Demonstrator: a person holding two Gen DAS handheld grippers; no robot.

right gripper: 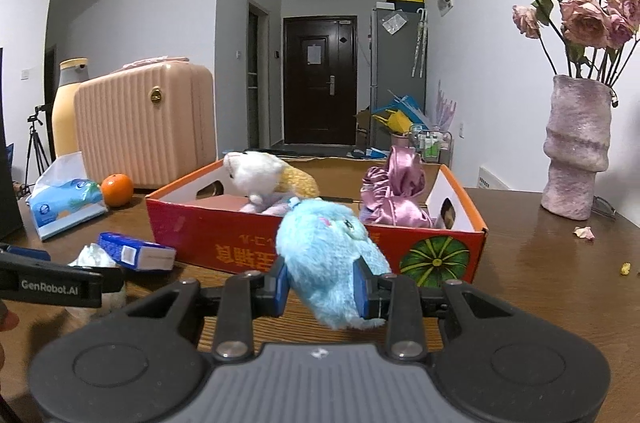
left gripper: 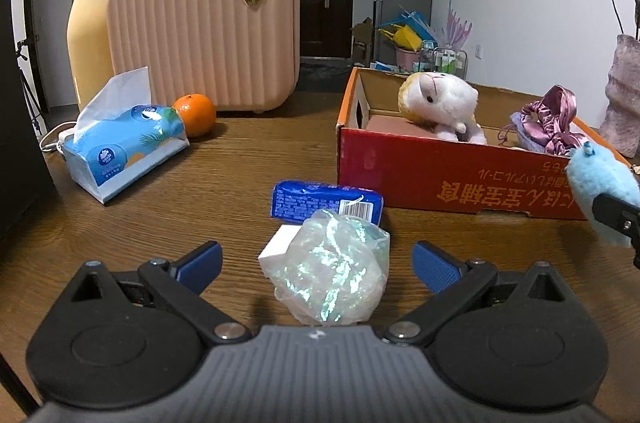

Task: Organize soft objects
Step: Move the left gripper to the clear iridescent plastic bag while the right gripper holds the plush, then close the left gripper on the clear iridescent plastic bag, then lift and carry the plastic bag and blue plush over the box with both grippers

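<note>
Partly done: white plush [right gripper: 256, 175] and pink satin [right gripper: 394, 191] lie in the red box [right gripper: 320, 243]. Right gripper [right gripper: 322, 289] clamps blue plush [right gripper: 332, 259] before it; left gripper [left gripper: 318, 263], wide, flanks iridescent bag [left gripper: 334, 271] on the table.

White lettering "GenRobot.AI" on the black arm of the left gripper [right gripper: 52, 285]. Upside-down yellow Chinese characters printed on the front wall of the red cardboard box [left gripper: 460, 179], not legible. Barcode label on the blue rectangular packet [left gripper: 326, 203], digits too small to read.
</note>
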